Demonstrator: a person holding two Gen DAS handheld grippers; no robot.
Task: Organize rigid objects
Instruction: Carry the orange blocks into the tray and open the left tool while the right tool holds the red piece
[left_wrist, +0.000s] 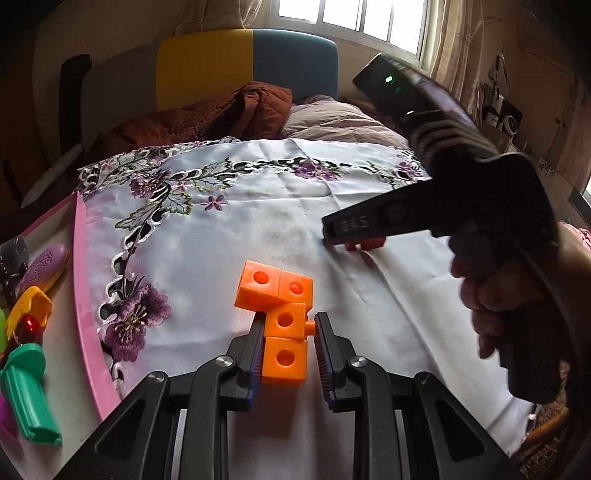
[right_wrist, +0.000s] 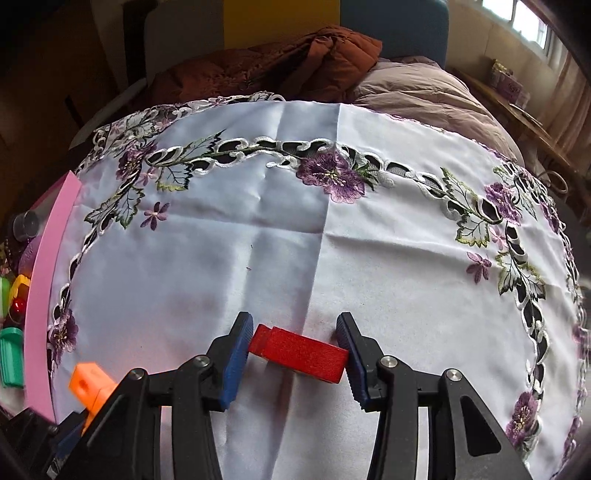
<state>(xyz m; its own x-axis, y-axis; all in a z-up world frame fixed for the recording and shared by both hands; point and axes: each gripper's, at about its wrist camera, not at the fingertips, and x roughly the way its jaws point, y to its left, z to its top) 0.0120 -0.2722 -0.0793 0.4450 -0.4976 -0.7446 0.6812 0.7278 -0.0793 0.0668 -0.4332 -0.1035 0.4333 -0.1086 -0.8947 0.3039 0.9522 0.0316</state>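
Observation:
A cluster of orange linked cubes (left_wrist: 275, 291) lies on the white embroidered cloth (left_wrist: 229, 236), and my left gripper (left_wrist: 290, 323) is shut on its near cubes, pads against their sides. In the right wrist view the same cluster (right_wrist: 90, 384) shows blurred at the lower left. A red block (right_wrist: 299, 352) sits crosswise between the blue pads (right_wrist: 234, 356) of my right gripper (right_wrist: 294, 320), touching both, low over the cloth (right_wrist: 295, 221). From the left wrist view, my right gripper (left_wrist: 334, 240) points down at the cloth to the right, the red block (left_wrist: 365, 243) under its tip, a hand (left_wrist: 495, 295) on its handle.
A pink-rimmed tray (left_wrist: 83, 288) at the left edge holds several toys, among them a green piece (left_wrist: 27, 391), a yellow one (left_wrist: 27, 306) and a purple one (left_wrist: 44, 264). Behind the cloth lie a brown jacket (right_wrist: 288, 62) and a mauve duvet (right_wrist: 417, 92).

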